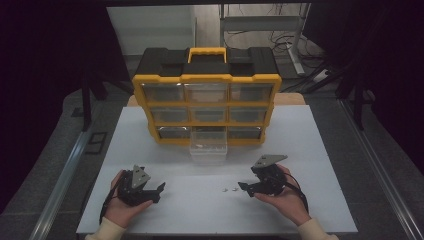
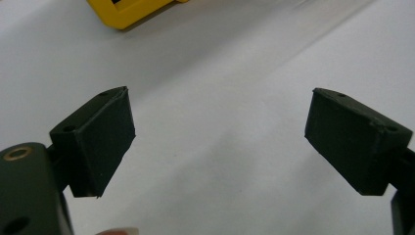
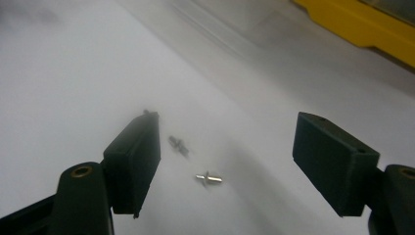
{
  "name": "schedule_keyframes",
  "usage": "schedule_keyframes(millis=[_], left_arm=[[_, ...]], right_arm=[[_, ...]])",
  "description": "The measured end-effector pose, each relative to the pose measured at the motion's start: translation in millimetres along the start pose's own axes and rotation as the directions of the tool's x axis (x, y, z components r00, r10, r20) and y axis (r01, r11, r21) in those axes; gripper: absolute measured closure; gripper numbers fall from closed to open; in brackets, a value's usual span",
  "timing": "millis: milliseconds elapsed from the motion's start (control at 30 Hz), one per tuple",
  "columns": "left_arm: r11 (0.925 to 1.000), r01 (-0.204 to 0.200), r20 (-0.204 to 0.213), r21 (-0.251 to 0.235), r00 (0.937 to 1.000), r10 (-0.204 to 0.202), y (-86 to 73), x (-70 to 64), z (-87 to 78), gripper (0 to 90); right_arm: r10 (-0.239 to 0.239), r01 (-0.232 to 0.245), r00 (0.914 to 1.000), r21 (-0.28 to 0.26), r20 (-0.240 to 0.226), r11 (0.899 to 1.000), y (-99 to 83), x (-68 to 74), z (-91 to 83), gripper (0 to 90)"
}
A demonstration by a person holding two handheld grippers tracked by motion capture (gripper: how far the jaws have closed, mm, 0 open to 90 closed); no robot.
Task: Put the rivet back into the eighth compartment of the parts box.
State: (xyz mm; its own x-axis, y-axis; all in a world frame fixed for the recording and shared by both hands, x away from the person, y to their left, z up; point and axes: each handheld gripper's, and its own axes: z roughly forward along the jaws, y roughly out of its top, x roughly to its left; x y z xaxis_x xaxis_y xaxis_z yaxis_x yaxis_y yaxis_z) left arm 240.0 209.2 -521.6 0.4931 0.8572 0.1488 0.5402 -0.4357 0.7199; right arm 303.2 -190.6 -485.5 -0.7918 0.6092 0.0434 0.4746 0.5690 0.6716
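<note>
Your right gripper [image 1: 245, 188] hangs low over the white table [image 1: 300, 145] with its jaws spread wide and nothing between them. The small metal pins [image 1: 229, 190] lie just beside its tips, near the front middle of the table and well short of the pulled-out clear drawer [image 1: 208, 148] of the yellow parts cabinet [image 1: 207, 102].

Expect these pins to be light, hard and slick. One will likely roll or skate away if a jaw nudges it sideways, so close squarely across the shaft of the nearer pin [image 3: 209, 178] rather than on its pointed end.

From above the pins are only pale specks. The right gripper view shows their shape, a thin shaft with a collar, and a second pin [image 3: 178, 144] lying farther off. Your left gripper [image 2: 220, 142] is also spread open, over bare table.
</note>
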Motion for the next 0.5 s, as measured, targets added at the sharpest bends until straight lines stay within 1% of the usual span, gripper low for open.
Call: schedule_keyframes(millis=[100,233,367,500], left_arm=[[1.0000,-0.004,0.003,0.005,1.0000,0.004,-0.3,-1.7,0.6,11.7],[1.0000,0.000,-0.003,0.005,1.0000,0.000,-2.1,-1.5,-1.6,11.7],[0.9999,0.015,-0.006,-0.001,0.9999,-0.015,-3.6,-0.4,-3.3,11.7],[1.0000,0.008,-0.007,0.004,0.9999,-0.008,-3.7,-1.0,-3.0,11.7]], right_arm=[[0.001,-0.001,0.9999,0.028,-0.010,1.000,-0.9,-0.9,0.4,26.7],[-0.019,0.020,0.9996,0.064,-0.019,0.998,0.0,1.0,4.6,26.3],[-0.034,0.037,0.9989,0.105,-0.032,0.994,2.1,2.8,9.8,25.3],[-0.053,0.059,0.9977,0.141,-0.042,0.988,2.9,4.5,13.4,26.4]])
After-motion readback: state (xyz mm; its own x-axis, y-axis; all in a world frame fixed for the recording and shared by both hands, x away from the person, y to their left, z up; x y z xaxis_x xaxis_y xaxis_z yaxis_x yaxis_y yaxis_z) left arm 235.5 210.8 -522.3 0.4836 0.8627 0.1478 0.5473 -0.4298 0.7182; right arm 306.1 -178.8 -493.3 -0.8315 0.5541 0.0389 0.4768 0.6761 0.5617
